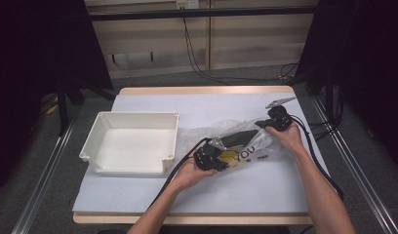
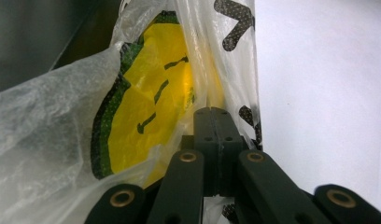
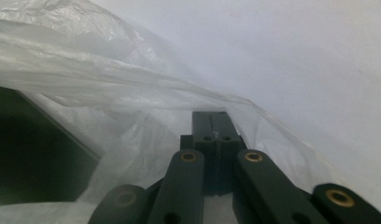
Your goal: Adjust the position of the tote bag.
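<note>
Room lies bare behind and before my plastic bag (image 1: 238, 144), right of the white tray (image 1: 131, 141). Left gripper (image 1: 225, 157) pinches its printed end, right gripper (image 1: 261, 125) its far edge; bag slants up-right.

Clear plastic bag (image 1: 246, 141) printed yellow, green-edged, with black lettering; white tray (image 1: 133, 141).

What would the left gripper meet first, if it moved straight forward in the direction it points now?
The left gripper is shut on the plastic bag, so it would push into the bag's yellow printed film first. What lies behind that film, I cannot judge.
</note>
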`<state>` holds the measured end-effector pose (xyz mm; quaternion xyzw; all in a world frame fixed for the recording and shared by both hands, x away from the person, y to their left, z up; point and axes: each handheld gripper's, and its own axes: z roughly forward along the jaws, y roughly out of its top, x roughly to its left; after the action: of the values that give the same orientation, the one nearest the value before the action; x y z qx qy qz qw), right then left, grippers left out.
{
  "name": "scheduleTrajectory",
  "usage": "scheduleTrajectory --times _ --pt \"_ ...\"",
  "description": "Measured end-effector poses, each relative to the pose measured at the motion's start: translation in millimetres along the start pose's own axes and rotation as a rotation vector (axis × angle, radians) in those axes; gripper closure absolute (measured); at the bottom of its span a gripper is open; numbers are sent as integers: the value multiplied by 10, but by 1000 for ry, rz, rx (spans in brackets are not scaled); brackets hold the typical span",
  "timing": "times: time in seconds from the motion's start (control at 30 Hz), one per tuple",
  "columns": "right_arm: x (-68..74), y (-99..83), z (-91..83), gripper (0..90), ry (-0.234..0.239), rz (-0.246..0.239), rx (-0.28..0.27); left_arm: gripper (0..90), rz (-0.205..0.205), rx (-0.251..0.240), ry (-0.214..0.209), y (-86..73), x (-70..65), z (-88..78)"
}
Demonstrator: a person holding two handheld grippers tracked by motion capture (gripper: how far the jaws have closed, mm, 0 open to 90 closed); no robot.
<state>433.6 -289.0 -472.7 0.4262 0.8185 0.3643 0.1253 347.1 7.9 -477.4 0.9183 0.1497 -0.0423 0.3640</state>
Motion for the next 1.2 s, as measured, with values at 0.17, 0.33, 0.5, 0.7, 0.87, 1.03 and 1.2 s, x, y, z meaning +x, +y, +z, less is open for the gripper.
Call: scheduleTrajectory --times 0.17,0.33,0.5,0.7,0.87,1.03,1.2 --pt "-32 -23 22 900 -15 5 17 900 3 2 1 -6 -12 -7" --pt "-104 -130 50 900 -16 40 1 900 12 10 5 -9 -14 -14" --pt "-88 -127 33 900 -48 15 19 900 11 10 -4 -21 -21 -24" --pt "-28 -100 -60 900 -40 -3 -30 900 0 4 12 -24 -45 -33" --pt "49 -76 -274 900 1 7 -137 900 9 -17 1 11 -55 -71" --pt "125 -120 -407 900 14 -8 -159 900 1 -87 -9 64 -103 -194" --pt "197 -112 -516 900 17 -15 -202 896 6 -117 -16 99 -147 -290"
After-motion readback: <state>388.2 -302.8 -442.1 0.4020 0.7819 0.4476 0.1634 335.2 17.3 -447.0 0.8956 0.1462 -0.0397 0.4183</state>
